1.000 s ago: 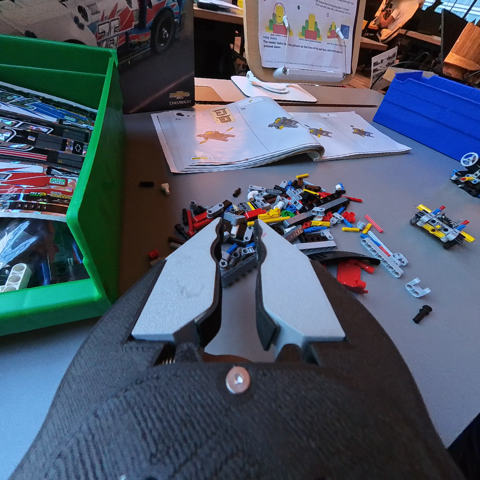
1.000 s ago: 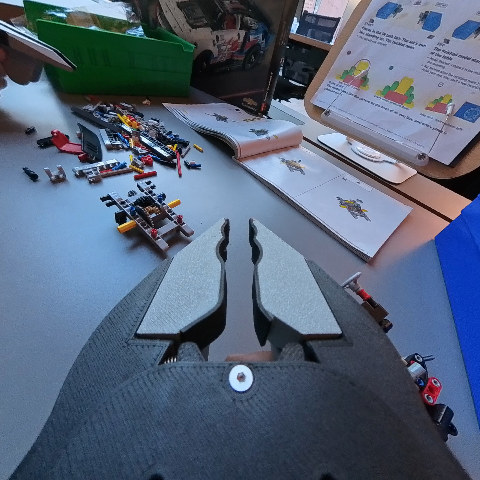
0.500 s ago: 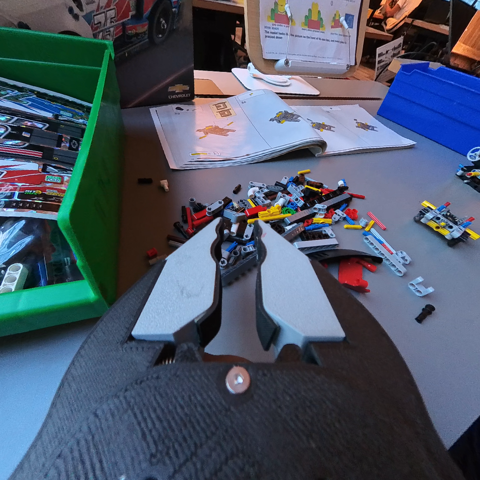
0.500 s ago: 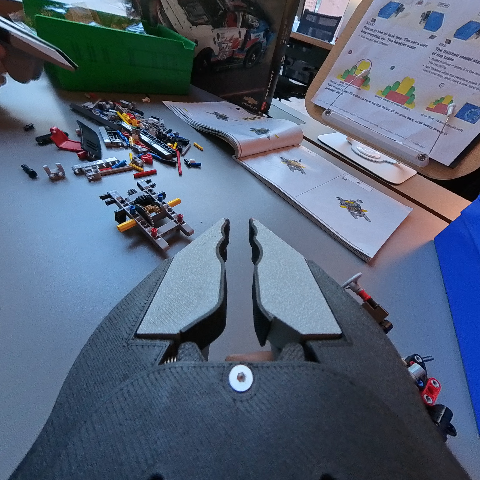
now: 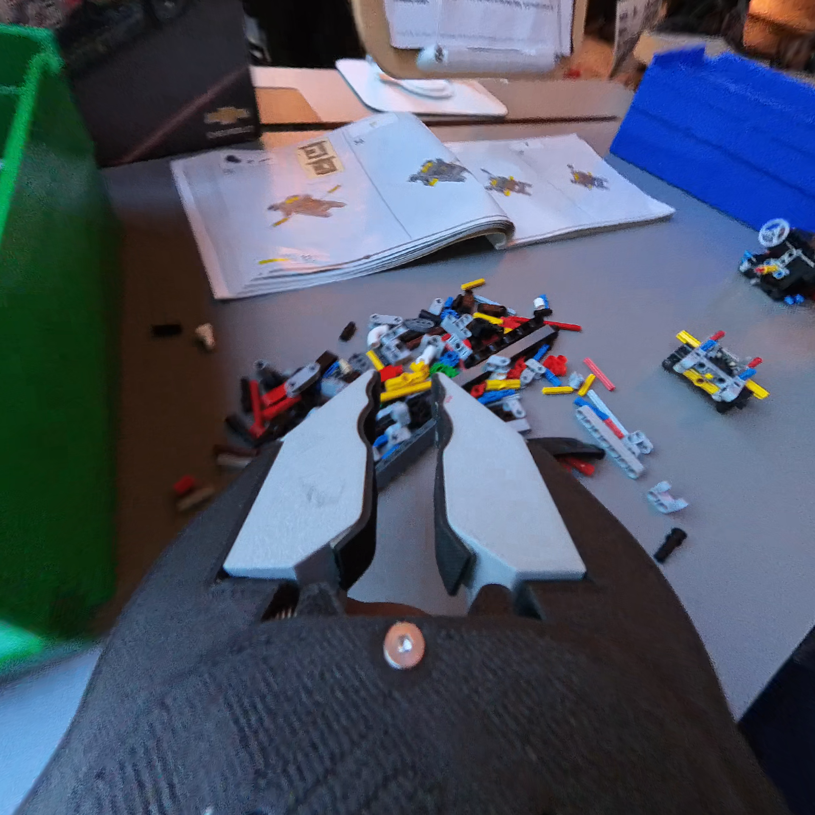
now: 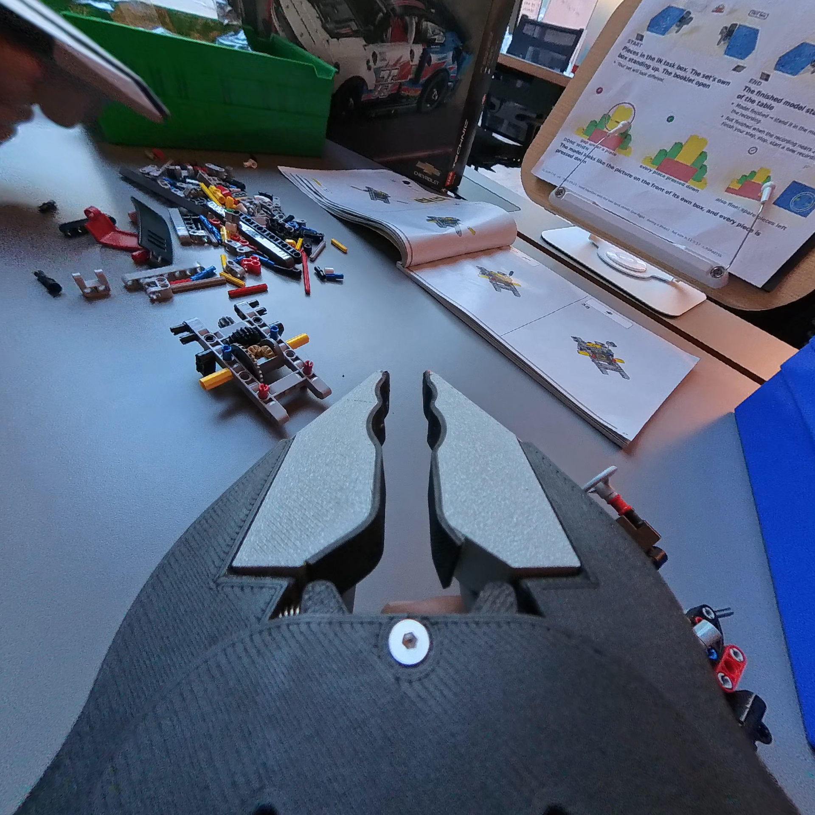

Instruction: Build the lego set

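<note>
My left gripper (image 5: 405, 377) is shut on a small dark grey brick assembly (image 5: 403, 450) with light grey and blue parts. It holds the assembly just above the near edge of a pile of loose coloured bricks (image 5: 463, 344) on the grey table. The left wrist view is blurred by motion. My right gripper (image 6: 405, 375) is open and empty, low over bare table. A grey chassis assembly with gears and yellow axles (image 6: 251, 357) lies just to its left and also shows in the left wrist view (image 5: 714, 370). The pile (image 6: 229, 220) lies beyond it.
An open instruction booklet (image 5: 353, 211) lies behind the pile. A green bin (image 5: 53, 353) stands at the left and a blue bin (image 5: 723, 132) at the right. Another small model (image 5: 785, 264) sits by the blue bin. A car box (image 6: 397, 79) and a sheet stand (image 6: 683, 154) stand at the back. The left gripper's tips are roughly 35 cm from the right gripper's.
My left gripper has shifted right and lower, so the pile and green bin slid left in its view. The grey assembly stayed fixed between its fingers. The right gripper has not moved.
</note>
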The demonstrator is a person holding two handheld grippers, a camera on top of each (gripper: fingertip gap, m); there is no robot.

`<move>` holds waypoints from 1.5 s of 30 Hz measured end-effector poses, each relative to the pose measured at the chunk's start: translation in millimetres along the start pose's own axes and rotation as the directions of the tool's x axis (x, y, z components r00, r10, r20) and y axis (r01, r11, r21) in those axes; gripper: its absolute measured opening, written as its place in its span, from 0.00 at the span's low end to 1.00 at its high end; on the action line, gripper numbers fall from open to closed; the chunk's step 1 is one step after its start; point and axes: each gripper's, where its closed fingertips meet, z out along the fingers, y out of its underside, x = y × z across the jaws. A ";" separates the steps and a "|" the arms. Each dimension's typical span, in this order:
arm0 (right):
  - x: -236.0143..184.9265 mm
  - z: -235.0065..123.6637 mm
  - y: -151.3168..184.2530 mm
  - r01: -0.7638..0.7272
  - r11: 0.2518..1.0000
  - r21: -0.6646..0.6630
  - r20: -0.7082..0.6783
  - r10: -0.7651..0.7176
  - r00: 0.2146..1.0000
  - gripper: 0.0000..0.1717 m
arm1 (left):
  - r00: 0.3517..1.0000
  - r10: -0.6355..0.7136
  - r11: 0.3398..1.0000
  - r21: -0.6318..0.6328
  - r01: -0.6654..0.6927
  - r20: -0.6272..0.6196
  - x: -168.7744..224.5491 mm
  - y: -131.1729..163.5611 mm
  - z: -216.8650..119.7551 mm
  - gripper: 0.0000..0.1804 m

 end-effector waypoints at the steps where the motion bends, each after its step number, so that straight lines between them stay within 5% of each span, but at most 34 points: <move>1: -0.4 0.0 0.1 0.002 1.000 0.000 0.001 -0.002 1.000 0.07 | 0.999 0.043 0.999 -0.030 -0.044 -0.007 7.7 -7.1 7.5 0.11; 6: -1.7 -0.3 -0.6 0.009 1.000 0.004 0.004 -0.009 1.000 0.07 | 0.964 0.232 0.943 -0.213 -0.256 -0.129 36.6 -37.0 62.9 0.11; 11: -1.8 -1.8 -2.5 0.000 1.000 0.019 0.010 0.000 1.000 0.07 | 0.925 0.276 0.792 -0.483 -0.373 -0.261 28.2 -13.1 114.1 0.11; 17: -1.7 -3.1 -4.1 -0.014 0.999 0.033 0.021 0.013 1.000 0.07 | 0.894 0.345 0.662 -0.601 -0.448 -0.286 13.4 7.6 128.2 0.07; 27: -0.8 -4.0 -5.2 -0.030 0.999 0.042 0.029 0.029 0.999 0.07 | 0.911 0.268 0.680 -0.608 -0.409 -0.314 22.3 7.3 128.6 0.09; 36: -0.8 -4.4 -5.3 -0.029 0.999 0.044 0.026 0.028 0.999 0.07 | 0.873 0.400 0.664 -0.568 -0.486 -0.280 20.6 -3.7 134.8 0.03; 41: -4.3 -3.2 -8.8 -0.032 0.998 0.052 0.025 0.031 0.999 0.06 | 0.822 0.489 0.730 -0.378 -0.569 -0.293 84.9 -29.8 122.6 0.03; 45: -42.8 9.1 -32.1 0.047 0.997 0.060 0.124 -0.055 0.991 0.11 | 0.830 0.209 0.909 -0.211 -0.360 -0.517 185.4 -38.3 102.3 0.03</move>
